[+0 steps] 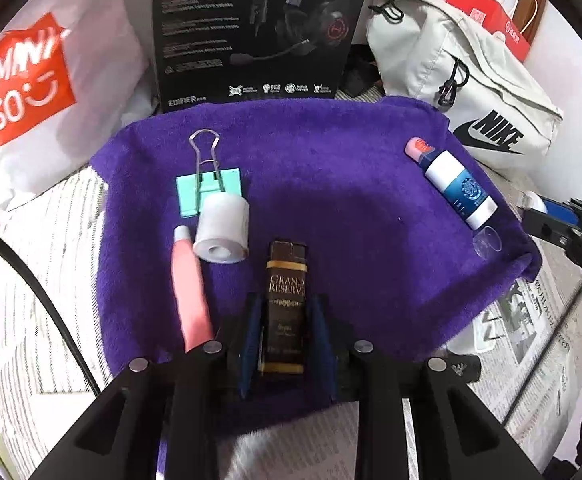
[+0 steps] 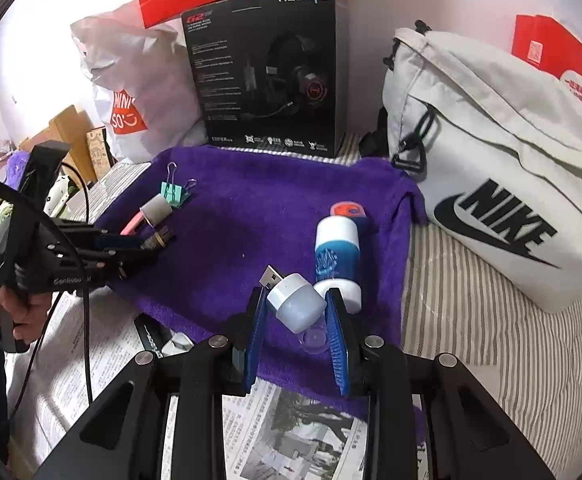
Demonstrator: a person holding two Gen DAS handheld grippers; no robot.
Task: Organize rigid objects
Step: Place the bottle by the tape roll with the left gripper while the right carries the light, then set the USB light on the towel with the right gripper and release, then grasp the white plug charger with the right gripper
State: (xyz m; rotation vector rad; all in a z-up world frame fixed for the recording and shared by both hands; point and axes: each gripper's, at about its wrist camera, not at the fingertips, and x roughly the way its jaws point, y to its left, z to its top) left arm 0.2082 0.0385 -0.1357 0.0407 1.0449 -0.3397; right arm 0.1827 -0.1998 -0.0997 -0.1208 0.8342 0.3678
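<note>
The dark little box [image 1: 286,300] read "GRAND RESERVE" in gold letters, and behind the purple towel the black headset carton [image 2: 267,76] carried "HECATE" at its top corner, "G2" in red, and "EDIFIER" low on its front. The white plastic bag [image 1: 51,92] showed "MINISO" with a smiley on an orange-red patch, while the pale cloth bag [image 2: 491,168] bore "NIKE" and the swoosh in black. On the handle of the left gripper [image 2: 139,246], small pale lettering began "GenRobo", the rest too small to tell.
</note>
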